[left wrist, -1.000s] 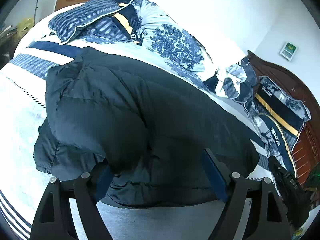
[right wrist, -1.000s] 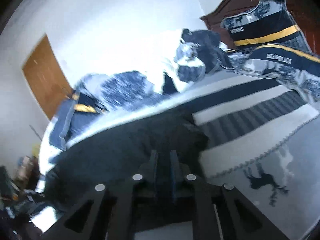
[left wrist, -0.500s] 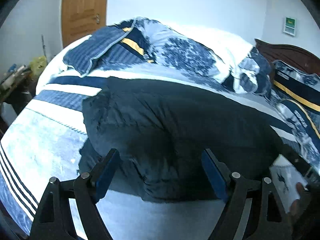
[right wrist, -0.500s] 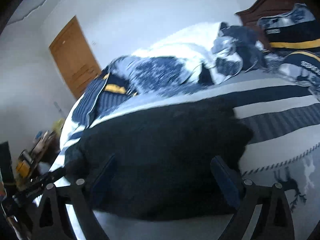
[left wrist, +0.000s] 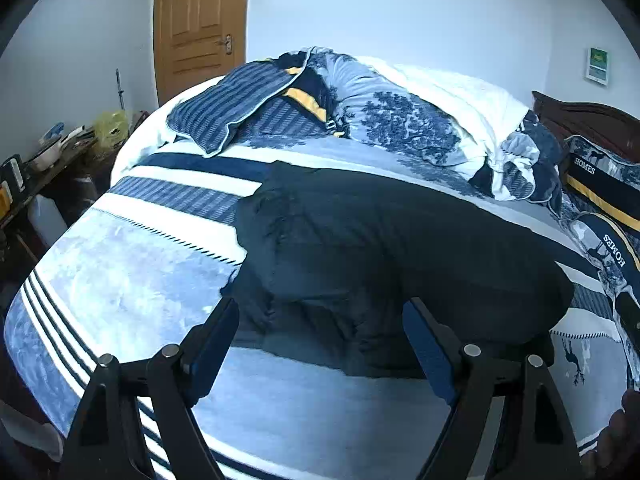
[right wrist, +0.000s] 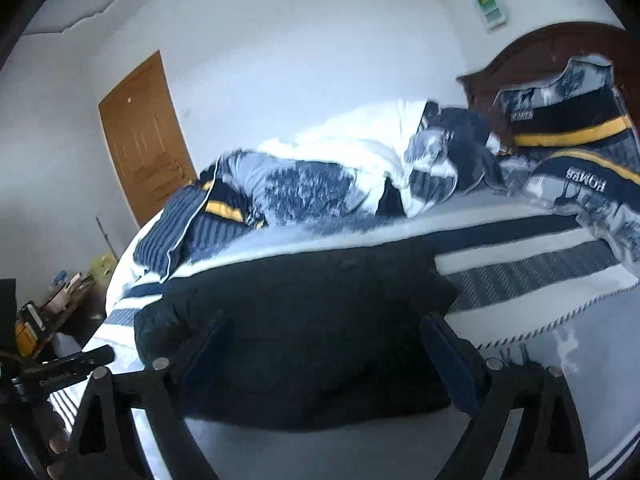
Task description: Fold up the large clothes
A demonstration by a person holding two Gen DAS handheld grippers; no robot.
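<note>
A black puffer jacket lies folded in a thick bundle on the blue-and-white bedspread. It also shows in the right wrist view. My left gripper is open and empty, held back just in front of the jacket's near edge. My right gripper is open and empty too, its fingers apart in front of the jacket's near side. The left gripper's tool shows at the lower left of the right wrist view.
A rumpled blue patterned duvet and a striped pillow lie behind the jacket. Pillows marked HOMES lean on the dark wooden headboard. A wooden door and a cluttered side table are at the left.
My right gripper has opened and let go of the jacket. Both grippers have drawn back and risen, so the jacket now lies farther off, folded on the bed.
</note>
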